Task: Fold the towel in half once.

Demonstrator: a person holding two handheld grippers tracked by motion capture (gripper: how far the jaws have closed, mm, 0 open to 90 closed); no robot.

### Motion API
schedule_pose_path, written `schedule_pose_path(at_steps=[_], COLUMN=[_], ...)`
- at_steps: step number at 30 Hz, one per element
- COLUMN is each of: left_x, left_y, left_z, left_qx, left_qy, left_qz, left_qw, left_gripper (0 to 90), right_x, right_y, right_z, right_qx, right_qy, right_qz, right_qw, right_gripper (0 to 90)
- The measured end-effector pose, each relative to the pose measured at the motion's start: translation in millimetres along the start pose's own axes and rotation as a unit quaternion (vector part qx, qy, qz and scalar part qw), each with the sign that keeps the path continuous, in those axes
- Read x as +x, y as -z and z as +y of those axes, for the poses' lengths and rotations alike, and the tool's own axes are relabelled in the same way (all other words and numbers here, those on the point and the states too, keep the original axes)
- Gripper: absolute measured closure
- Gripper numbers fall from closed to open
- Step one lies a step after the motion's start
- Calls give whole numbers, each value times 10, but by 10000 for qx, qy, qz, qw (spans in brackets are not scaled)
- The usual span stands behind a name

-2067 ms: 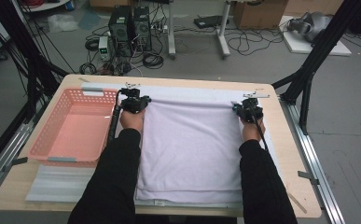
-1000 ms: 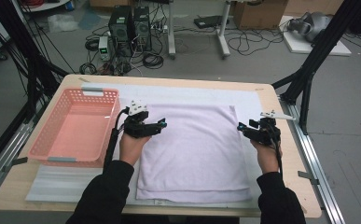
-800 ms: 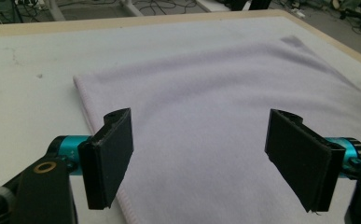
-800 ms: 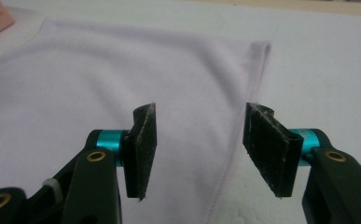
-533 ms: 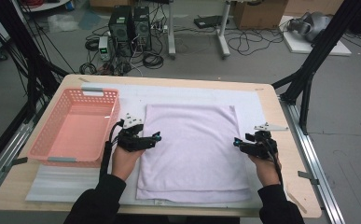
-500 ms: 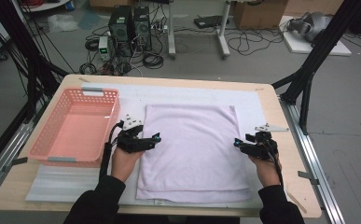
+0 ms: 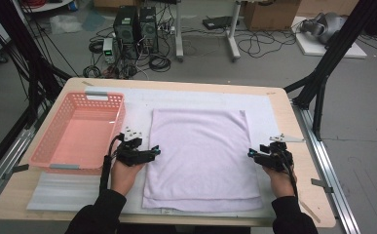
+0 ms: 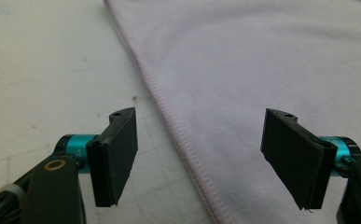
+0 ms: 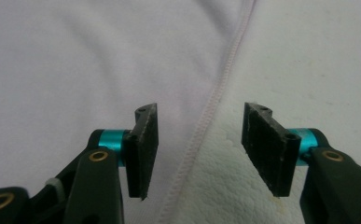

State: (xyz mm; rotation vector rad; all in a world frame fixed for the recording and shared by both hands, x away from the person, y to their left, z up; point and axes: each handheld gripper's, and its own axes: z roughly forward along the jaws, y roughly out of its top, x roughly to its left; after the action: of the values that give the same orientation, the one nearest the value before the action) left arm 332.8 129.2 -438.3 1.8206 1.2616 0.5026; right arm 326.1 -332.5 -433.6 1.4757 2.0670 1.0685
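— Where's the towel (image 7: 200, 153)?
— Folded on the white mat (image 7: 200, 100), the left gripper (image 7: 149, 152) at its left edge, the right gripper (image 7: 254, 155) at its right.
— The pink basket (image 7: 76, 134)?
— Left of it (nothing inside).

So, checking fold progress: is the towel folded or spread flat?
Folded: the towel shows two stacked layers at its near edge, between the open left gripper and right gripper.

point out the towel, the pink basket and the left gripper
towel (image 7: 200, 151), high view, middle of the folded cloth
pink basket (image 7: 59, 167), high view, near rim
left gripper (image 7: 153, 152), high view, between its open fingertips at the towel's left edge
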Motion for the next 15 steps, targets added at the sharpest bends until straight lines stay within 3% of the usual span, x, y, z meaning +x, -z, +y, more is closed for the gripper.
schedule_pose_path(at_steps=[4,6,9,11,13,14,15], left_x=[55,68,41,23,-4,-13,-39], left_y=[-72,-132,-173,-177,-166,-159,-163], left_z=[-6,-23,-32,-35,-44,-46,-50], left_qx=[75,193,216,215,220,241,224], left_qy=[192,301,153,16,-228,-293,-348], left_qz=[165,73,37,96,128,-118,-211], left_qw=[9997,9993,9996,9997,9994,9992,9989], left_gripper=[296,305,333,361,491,585,727], right_x=[-23,-26,-1,28,6,1,3], right_y=[-61,-125,-194,-200,-196,-189,-183], right_z=[0,-2,-5,-2,-7,-8,-7], right_qx=[8,89,223,261,237,251,262], right_qy=[-139,-165,-103,-40,-105,-108,-121], right_qz=[-33,-64,1,-103,-122,-134,-137], right_qw=[9999,9998,9997,9996,9996,9995,9995], right_gripper=[491,498,535,569,626,648,739])
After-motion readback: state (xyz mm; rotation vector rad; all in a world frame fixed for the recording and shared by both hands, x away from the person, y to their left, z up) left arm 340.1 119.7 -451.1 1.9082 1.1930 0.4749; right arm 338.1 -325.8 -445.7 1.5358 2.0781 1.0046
